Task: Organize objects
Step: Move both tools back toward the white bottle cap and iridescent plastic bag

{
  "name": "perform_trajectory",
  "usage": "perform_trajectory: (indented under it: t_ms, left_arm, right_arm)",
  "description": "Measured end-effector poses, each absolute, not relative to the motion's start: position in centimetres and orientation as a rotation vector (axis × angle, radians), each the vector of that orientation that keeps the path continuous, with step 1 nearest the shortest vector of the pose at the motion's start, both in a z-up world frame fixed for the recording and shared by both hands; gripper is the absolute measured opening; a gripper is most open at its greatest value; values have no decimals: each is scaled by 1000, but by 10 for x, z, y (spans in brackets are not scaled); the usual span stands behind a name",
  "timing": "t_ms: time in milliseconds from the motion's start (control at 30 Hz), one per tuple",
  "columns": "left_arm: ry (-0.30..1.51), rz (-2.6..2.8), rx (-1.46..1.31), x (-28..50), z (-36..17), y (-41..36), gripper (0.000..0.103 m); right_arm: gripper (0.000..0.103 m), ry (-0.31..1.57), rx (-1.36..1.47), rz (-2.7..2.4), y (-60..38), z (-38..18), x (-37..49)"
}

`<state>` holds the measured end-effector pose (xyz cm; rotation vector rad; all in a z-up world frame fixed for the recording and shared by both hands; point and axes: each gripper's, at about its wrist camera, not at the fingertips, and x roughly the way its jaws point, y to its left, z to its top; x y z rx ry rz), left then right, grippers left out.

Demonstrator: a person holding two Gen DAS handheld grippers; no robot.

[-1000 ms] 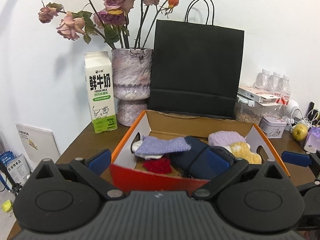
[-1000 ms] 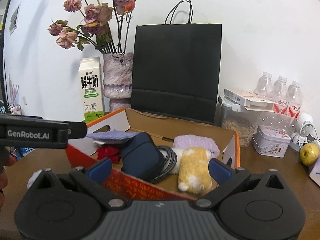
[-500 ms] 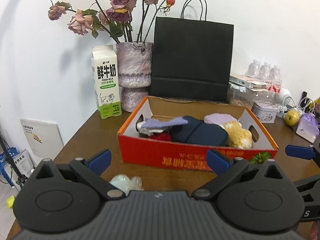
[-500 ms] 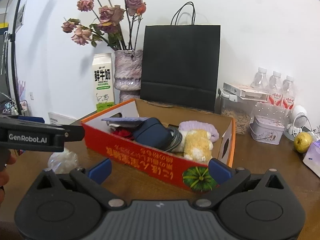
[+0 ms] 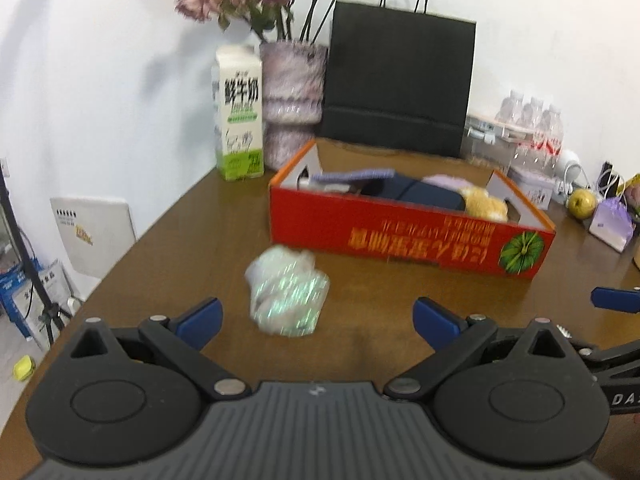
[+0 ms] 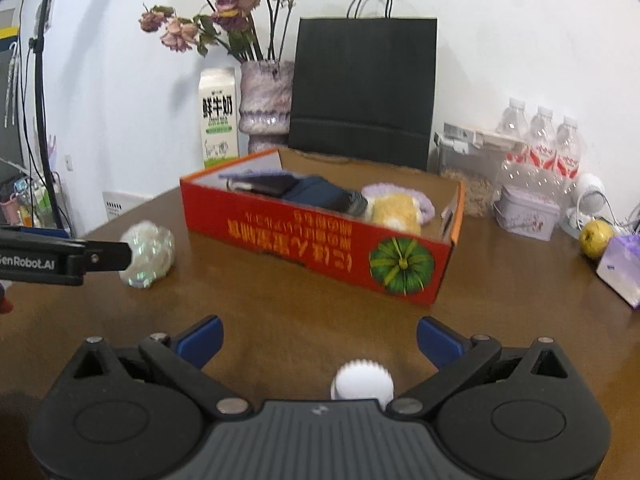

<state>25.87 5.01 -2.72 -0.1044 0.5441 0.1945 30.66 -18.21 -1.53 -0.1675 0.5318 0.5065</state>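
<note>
While both jaws are spread with nothing held, the left gripper [image 5: 316, 314] is faced by an iridescent wad [image 5: 286, 292]; the right gripper [image 6: 320, 338] by a red box [image 6: 320, 240].

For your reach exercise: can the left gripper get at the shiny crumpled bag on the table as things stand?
Probably yes. The left gripper is open, and the shiny bag lies on bare table just ahead of its fingertips, in front of the red box, with nothing between.

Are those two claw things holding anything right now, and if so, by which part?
Nothing is held. The left hand-held gripper and the right hand-held gripper are both open, above the table. The shiny bundle lies loose.
</note>
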Motion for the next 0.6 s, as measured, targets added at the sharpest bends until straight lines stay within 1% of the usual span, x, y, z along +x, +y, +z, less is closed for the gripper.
perform_trajectory:
  t_ms: [233,600]
  left_arm:
    - [573,187,-125,242,-44,61,103]
    - [583,186,-136,236,-51,63,103]
  right_arm:
    - [103,595,-158,490,-194,-40,296]
    - [103,633,-106,450,-202,-48,301]
